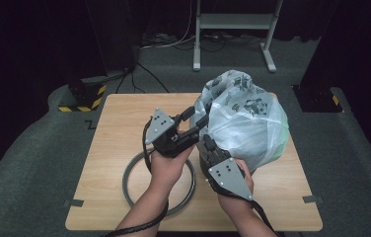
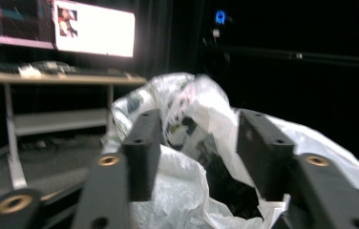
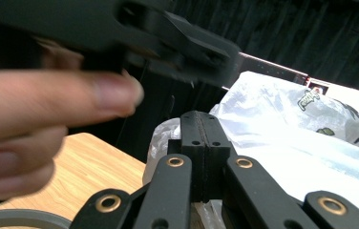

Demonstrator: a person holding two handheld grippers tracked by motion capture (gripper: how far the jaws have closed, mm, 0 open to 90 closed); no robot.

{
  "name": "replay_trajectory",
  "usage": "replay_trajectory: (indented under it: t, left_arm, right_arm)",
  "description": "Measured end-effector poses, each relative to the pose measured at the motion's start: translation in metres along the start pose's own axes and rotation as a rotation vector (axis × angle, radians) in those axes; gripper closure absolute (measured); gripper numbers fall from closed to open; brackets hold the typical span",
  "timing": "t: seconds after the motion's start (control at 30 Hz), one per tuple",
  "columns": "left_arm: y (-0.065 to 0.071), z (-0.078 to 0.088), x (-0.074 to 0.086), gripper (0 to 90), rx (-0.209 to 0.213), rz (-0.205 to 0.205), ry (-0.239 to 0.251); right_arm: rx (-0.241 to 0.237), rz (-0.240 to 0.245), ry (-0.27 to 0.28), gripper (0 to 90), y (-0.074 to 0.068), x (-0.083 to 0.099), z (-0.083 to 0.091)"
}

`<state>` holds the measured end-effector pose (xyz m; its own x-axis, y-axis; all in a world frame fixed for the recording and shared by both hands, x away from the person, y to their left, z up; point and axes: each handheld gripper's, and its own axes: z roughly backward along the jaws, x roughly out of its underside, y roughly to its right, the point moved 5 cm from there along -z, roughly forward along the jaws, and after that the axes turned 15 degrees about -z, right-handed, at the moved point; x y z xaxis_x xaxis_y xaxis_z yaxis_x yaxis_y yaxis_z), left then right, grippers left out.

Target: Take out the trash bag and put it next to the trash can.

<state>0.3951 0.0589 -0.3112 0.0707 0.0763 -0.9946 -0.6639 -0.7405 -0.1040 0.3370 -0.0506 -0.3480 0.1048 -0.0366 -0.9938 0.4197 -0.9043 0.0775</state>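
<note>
Plastic bag (image 1: 245,123) sits bulging on the worktop (image 1: 114,133), right-rear area, roughly round with no clear long axis, gathered neck pointing up and toward the far edge. Left gripper (image 1: 199,118) jaws stand partway apart at the bag's left side, film between them but not pinched in the left gripper view. Right gripper (image 1: 207,143) jaws closed tight on bag film low at its near-left side; grey ring (image 1: 136,190) lies flat near the front.
</note>
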Motion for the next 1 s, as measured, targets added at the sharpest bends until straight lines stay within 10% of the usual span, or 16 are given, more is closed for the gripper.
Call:
replay_trajectory:
  t: [0.73, 1.0]
  left_arm:
    - [0.024, -0.022, -0.025, 43.7, 0.105, -0.143, -0.106]
    - [0.016, -0.026, -0.017, 74.0, 0.094, -0.132, -0.145]
  right_arm:
    - [-0.016, 0.022, 0.005, 90.0, 0.0, 0.001, -0.001]
    - [-0.016, 0.026, 0.009, 90.0, 0.0, 0.001, 0.0]
